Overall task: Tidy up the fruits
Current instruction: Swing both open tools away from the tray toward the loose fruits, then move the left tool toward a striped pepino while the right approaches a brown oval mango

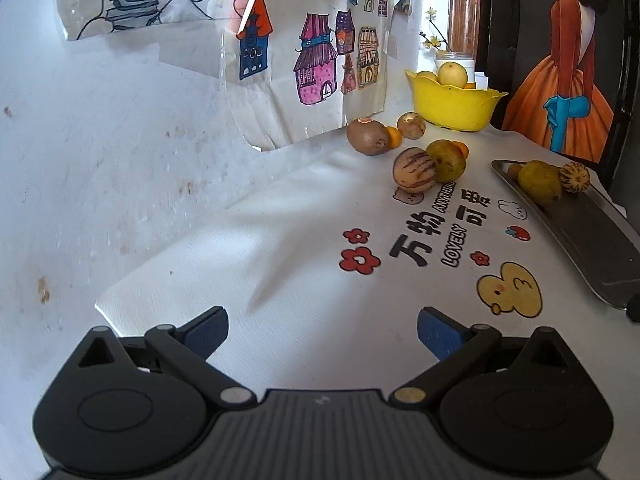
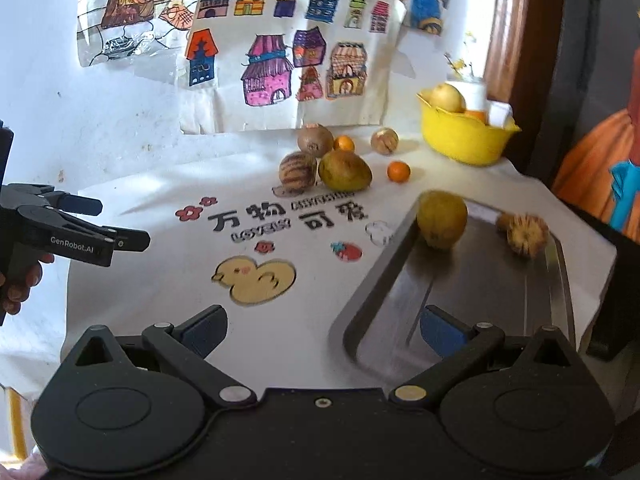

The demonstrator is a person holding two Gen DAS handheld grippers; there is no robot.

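**Two empty grippers above a fruit-strewn cloth**

Left gripper (image 1: 322,330) and right gripper (image 2: 322,330) both gape wide, holding nothing. Beyond, loose fruits (image 2: 345,170) lie on the printed cloth (image 2: 160,300); a pear (image 2: 441,219) sits in the metal tray (image 2: 372,280), near a yellow bowl (image 2: 464,142).

A home, likely a family room: hand-coloured children's drawings of houses (image 2: 280,48) hang on the scuffed white wall (image 1: 100,140) just above the tabletop's white cartoon-duck cloth (image 2: 256,276), with a yellow plastic fruit bowl (image 2: 464,140) beside them.
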